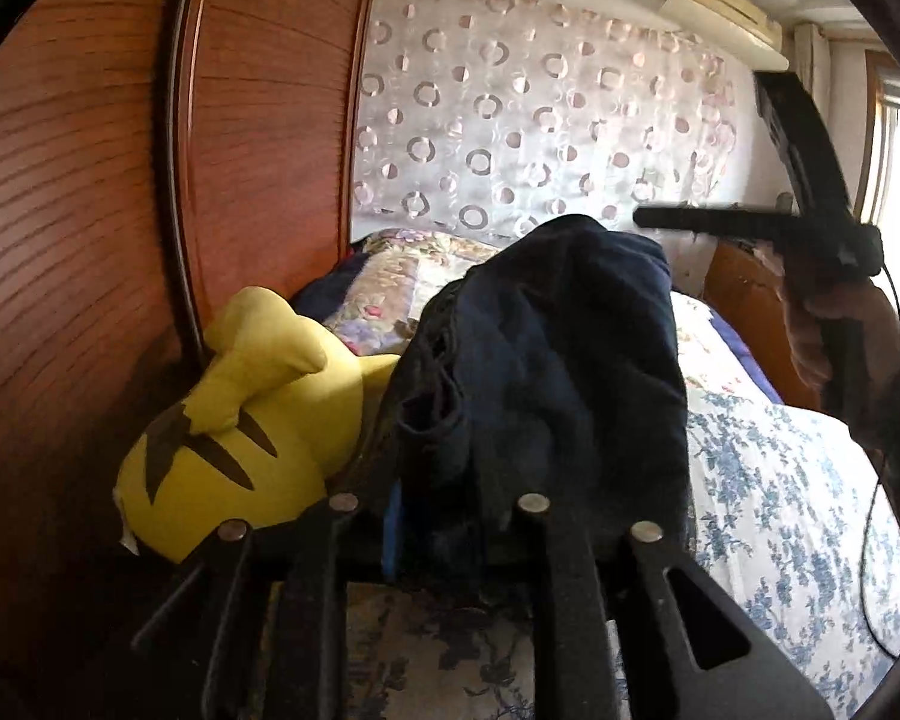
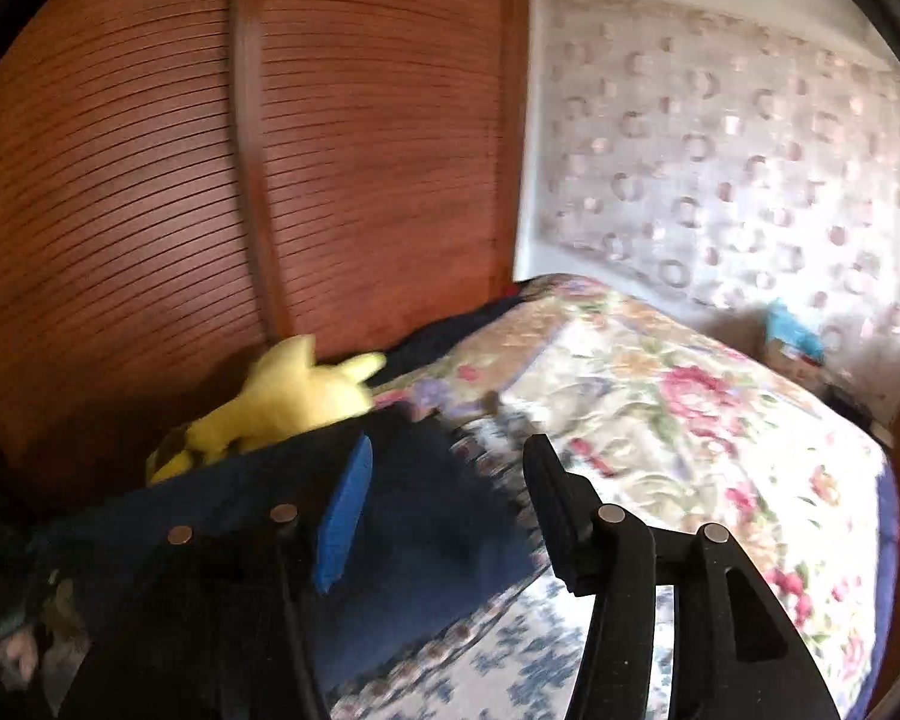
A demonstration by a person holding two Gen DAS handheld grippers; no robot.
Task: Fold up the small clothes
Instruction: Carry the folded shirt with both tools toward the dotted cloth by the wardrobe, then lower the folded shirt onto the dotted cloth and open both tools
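navy garment (image 1: 546, 360) bunched in clenched left fingers (image 1: 392, 540), right fingers (image 2: 345, 510) released, yellow plush toy (image 1: 240, 420) just beside.

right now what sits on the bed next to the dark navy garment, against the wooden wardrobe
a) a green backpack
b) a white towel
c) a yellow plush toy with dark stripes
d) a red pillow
c: the yellow plush toy with dark stripes lies beside the dark navy garment, up against the slatted wooden wardrobe.
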